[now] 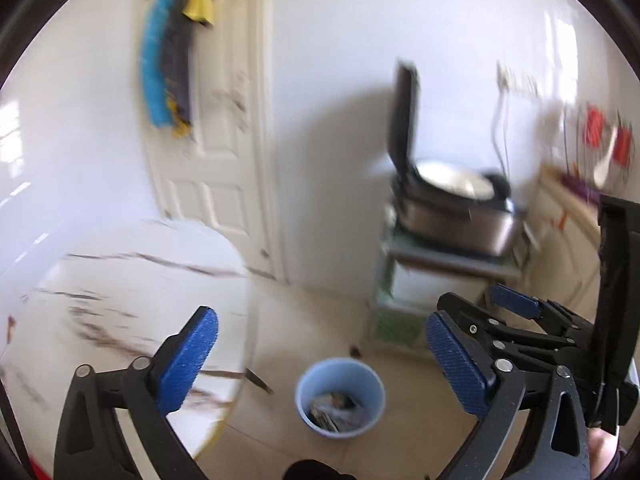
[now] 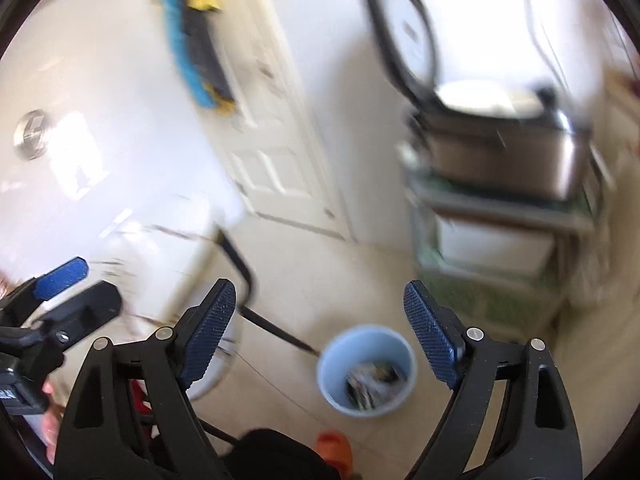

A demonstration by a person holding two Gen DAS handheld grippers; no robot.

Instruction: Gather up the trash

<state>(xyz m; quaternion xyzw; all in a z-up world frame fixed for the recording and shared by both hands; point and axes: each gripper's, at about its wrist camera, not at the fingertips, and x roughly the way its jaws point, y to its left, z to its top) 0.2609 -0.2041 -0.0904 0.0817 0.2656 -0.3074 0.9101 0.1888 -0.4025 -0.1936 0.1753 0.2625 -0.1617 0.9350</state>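
Left gripper (image 1: 320, 364), right gripper (image 2: 320, 332): jaws apart, holding nothing. Blue bin (image 1: 340, 396) on floor at 6 o'clock, below both, handy for drops; trash (image 2: 374, 384) sits inside

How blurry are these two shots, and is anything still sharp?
Left wrist view: door and cooker smeared, left gripper pads crisp. Right wrist view: heavier smear on the cooker, right gripper sharp, blue bin soft.

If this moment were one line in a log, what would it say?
left gripper: open, empty | right gripper: open, empty | blue bin: on floor, trash inside | marble table: beside bin
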